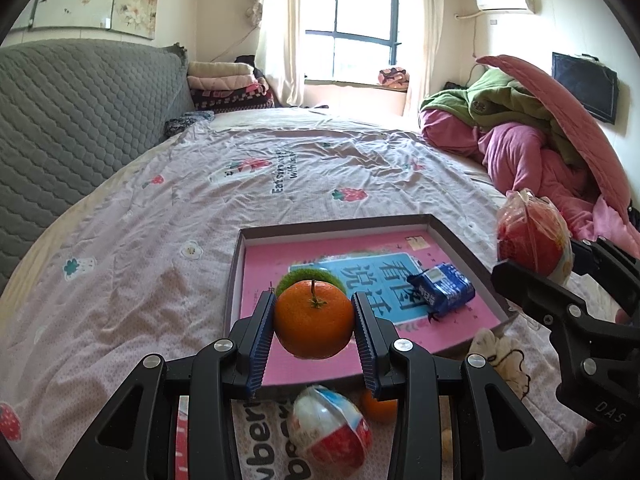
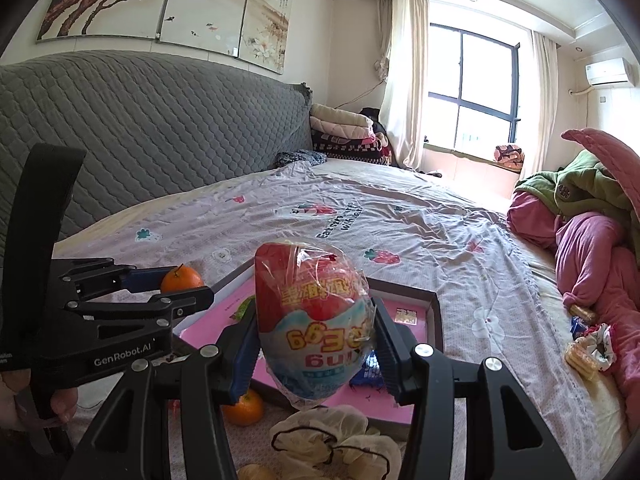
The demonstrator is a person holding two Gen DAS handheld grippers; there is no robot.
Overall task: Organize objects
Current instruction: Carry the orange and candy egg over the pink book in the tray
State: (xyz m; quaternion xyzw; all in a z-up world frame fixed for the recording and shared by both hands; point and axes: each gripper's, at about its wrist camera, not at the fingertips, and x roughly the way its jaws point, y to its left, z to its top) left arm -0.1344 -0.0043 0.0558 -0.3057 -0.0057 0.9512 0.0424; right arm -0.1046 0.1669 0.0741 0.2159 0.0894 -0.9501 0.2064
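Over the bed (image 1: 160, 208), above the tray (image 1: 452, 232), I held the wrapped egg (image 2: 316, 320) in my right claw (image 2: 316, 344), the orange (image 1: 313, 320) in my left claw (image 1: 313, 332); lowering before release seemed wisest.

Both wrist cameras sit low and close above the bed (image 1: 160, 208), facing the window (image 1: 352, 20) along their fingers, and share the tray (image 1: 340, 226), headboard (image 2: 140, 128) and heaped bedding (image 2: 592, 248).
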